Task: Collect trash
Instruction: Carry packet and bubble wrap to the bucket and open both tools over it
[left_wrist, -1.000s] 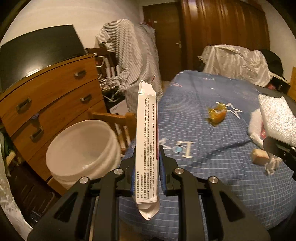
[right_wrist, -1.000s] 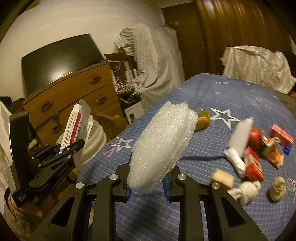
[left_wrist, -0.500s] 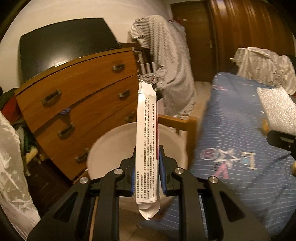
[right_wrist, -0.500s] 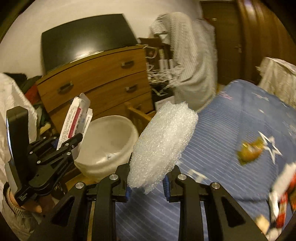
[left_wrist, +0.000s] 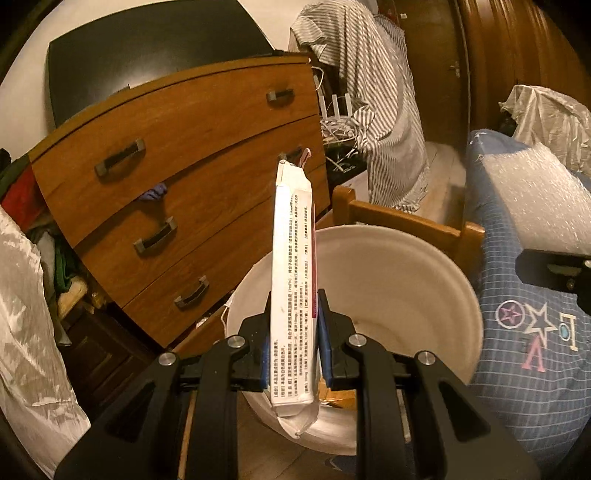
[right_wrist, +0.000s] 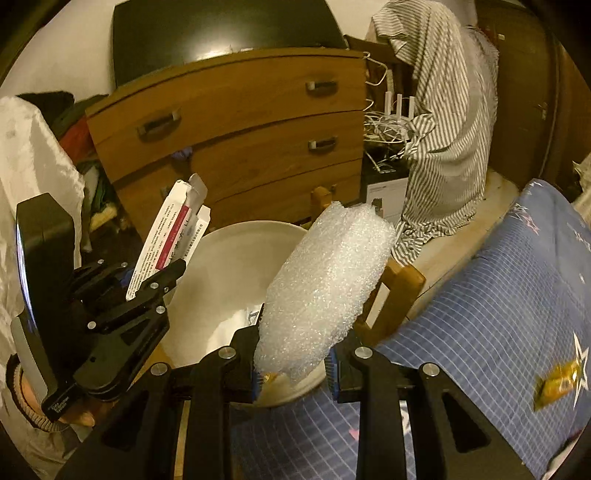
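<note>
My left gripper (left_wrist: 293, 332) is shut on a flattened white carton (left_wrist: 293, 288) with red stripe and small print, held upright above the near rim of the white bucket (left_wrist: 399, 288). It also shows in the right wrist view (right_wrist: 166, 273), with the carton (right_wrist: 170, 236) over the bucket's left rim. My right gripper (right_wrist: 293, 363) is shut on a roll of white bubble wrap (right_wrist: 325, 284) above the bucket (right_wrist: 225, 280), which holds some pale scraps. The bubble wrap also shows in the left wrist view (left_wrist: 535, 206).
A wooden dresser (left_wrist: 184, 184) stands behind the bucket. A wooden chair frame (left_wrist: 406, 221) sits beside it. The blue checked bed (right_wrist: 498, 314) lies right, with an orange wrapper (right_wrist: 557, 384) on it. A striped cloth (right_wrist: 443, 122) hangs at the back.
Both grippers swung left from the bed toward the bucket, carrying the carton and the bubble wrap. The bucket now lies right under them.
</note>
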